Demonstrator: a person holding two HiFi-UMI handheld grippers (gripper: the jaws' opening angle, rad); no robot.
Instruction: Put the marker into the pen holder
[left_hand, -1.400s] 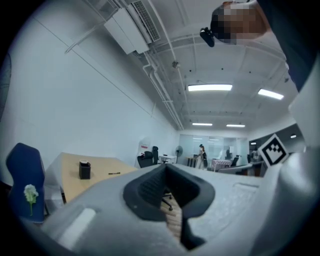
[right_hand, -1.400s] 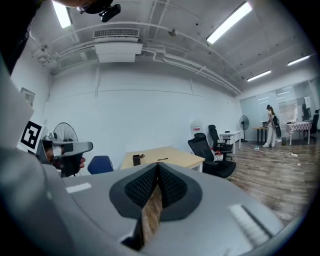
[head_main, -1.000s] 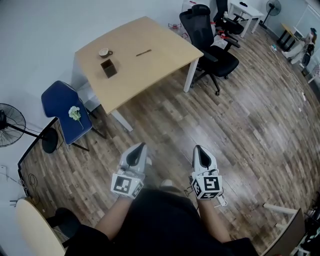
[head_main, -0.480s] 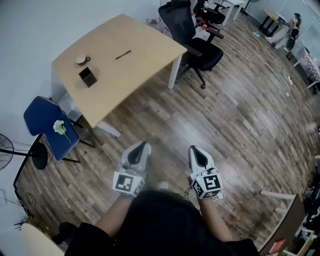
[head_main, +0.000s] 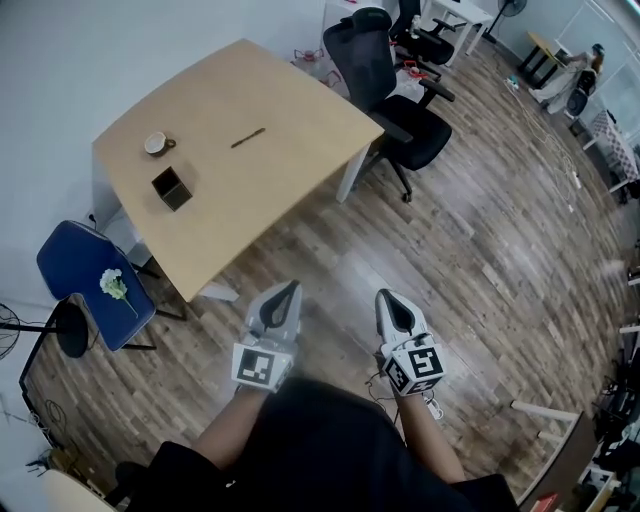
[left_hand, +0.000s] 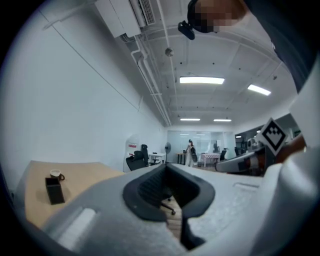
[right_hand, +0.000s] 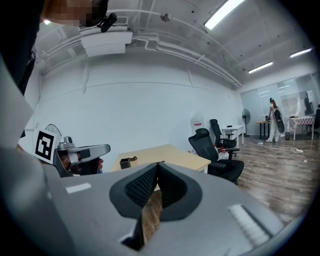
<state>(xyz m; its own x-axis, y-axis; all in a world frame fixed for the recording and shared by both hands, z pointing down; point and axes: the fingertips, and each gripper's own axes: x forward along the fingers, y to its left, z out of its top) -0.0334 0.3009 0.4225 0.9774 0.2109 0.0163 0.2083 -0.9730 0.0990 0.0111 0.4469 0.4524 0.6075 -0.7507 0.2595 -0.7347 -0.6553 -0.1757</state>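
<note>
Item 1. Left gripper (head_main: 288, 290): held out in front of the person, over the wooden floor (head_main: 480, 230), short of the table. Its own view shows the two jaws meeting at the tips with nothing between them; only floor shows through the gap behind the pads. Marker cube sits at its rear.

Item 2. Right gripper (head_main: 386, 297): held beside the left one, the two apart and roughly parallel. Jaws fully closed, pads tip to tip, holding nothing.

Item 3. Marker (head_main: 248, 138): thin dark stick lying flat on the tabletop, towards the far middle. Apart from the pen holder and untouched by either gripper.

Item 4. Pen holder (head_main: 172, 188): small dark square box, open at the top, standing upright on the table's left part. Whether anything is inside cannot be made out.

Item 5. Cup (head_main: 156, 144): small, pale, with a handle. Stands just beyond the pen holder, near it, left of the marker in the head view.

Item 6. Table (head_main: 270, 190): light wood top with a curved edge, white legs, set against the white wall.

Item 7. Blue chair (head_main: 75, 275): left of the table's near corner, with a white flower (head_main: 115, 287) lying on its seat.

Item 8. Black office chair (head_main: 385, 85): stands at the table's far right corner.

Item 9. Fan (head_main: 50, 325): black stand partly seen at the left edge of the head view.

Item 10. Person (left_hand: 190, 150): standing far off at the back of the room, too small for detail
</note>
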